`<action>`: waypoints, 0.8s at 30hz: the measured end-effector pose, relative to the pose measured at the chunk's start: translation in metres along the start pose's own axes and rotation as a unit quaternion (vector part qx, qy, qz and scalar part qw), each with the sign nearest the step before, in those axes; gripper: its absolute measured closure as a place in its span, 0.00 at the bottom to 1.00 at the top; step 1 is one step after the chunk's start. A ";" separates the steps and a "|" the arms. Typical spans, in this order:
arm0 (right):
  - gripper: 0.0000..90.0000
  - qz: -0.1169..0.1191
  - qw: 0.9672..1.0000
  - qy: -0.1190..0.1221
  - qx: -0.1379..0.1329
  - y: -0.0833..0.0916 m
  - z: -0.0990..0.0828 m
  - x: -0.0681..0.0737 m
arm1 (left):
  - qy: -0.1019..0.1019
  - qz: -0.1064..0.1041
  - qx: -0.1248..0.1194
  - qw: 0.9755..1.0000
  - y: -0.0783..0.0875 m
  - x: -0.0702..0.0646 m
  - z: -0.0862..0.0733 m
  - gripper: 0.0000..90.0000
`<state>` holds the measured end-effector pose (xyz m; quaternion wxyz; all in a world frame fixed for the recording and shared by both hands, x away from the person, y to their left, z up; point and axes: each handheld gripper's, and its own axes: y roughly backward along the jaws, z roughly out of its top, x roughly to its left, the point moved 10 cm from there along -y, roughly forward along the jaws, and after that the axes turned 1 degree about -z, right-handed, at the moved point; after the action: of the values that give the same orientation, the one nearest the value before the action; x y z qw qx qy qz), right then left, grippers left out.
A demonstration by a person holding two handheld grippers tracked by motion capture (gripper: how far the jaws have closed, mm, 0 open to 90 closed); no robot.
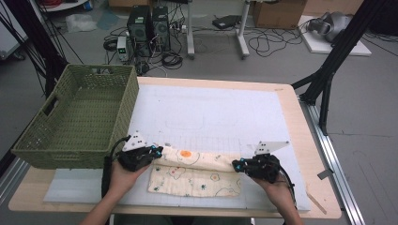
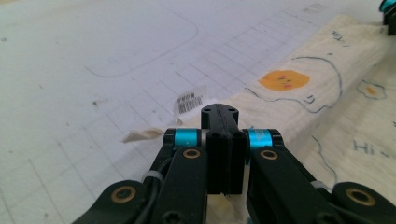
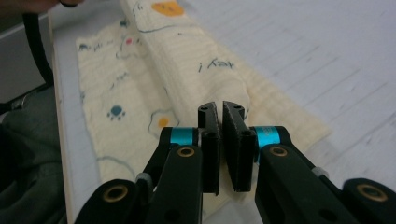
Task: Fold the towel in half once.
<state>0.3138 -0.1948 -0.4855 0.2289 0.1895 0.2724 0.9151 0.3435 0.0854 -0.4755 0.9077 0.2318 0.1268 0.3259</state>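
Note:
A cream cloth point(image 1: 197, 176) printed with fried eggs and small pictures lies on the white mat near the table's front edge. Its far edge is doubled over into a raised ridge. My left gripper point(image 1: 158, 151) sits at the ridge's left end and my right gripper point(image 1: 237, 164) at its right end. In the left gripper view the jaws of the left gripper point(image 2: 219, 112) are pressed together on the cloth point(image 2: 299, 98), with a barcode label point(image 2: 189, 102) sticking out beside them. The right gripper point(image 3: 219, 108) pinches the end of the cloth's ridge point(image 3: 187, 56).
A green woven basket point(image 1: 70, 157) stands at the table's left, close to my left gripper. The white gridded mat point(image 1: 211, 112) stretches bare behind the cloth. The wooden table edge point(image 1: 291, 108) runs along the right. Computers and cables sit on the floor beyond.

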 end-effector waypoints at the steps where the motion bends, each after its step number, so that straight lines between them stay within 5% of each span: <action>1: 0.92 0.004 1.000 0.000 0.009 -0.002 -0.004 0.002 | -0.002 -0.003 0.007 1.000 0.001 -0.002 -0.004 0.99; 4: 0.89 0.010 1.000 0.005 0.022 -0.001 -0.008 0.008 | 0.001 -0.011 0.015 1.000 0.004 -0.007 -0.011 0.98; 8: 0.86 0.006 1.000 0.006 0.001 0.009 0.000 0.009 | 0.006 -0.013 0.016 1.000 0.010 -0.004 -0.011 0.84; 16: 0.79 -0.006 1.000 -0.015 -0.022 0.007 0.020 -0.014 | 0.012 -0.008 0.012 1.000 0.002 0.009 0.006 0.64; 24: 0.74 0.012 1.000 -0.019 0.003 -0.012 0.016 -0.014 | 0.007 -0.030 0.057 0.998 -0.018 0.005 -0.013 0.73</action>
<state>0.3367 -0.1866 -0.4831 0.2228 0.2109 0.2687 0.9131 0.3519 0.0807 -0.4956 0.9017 0.2765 0.1584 0.2921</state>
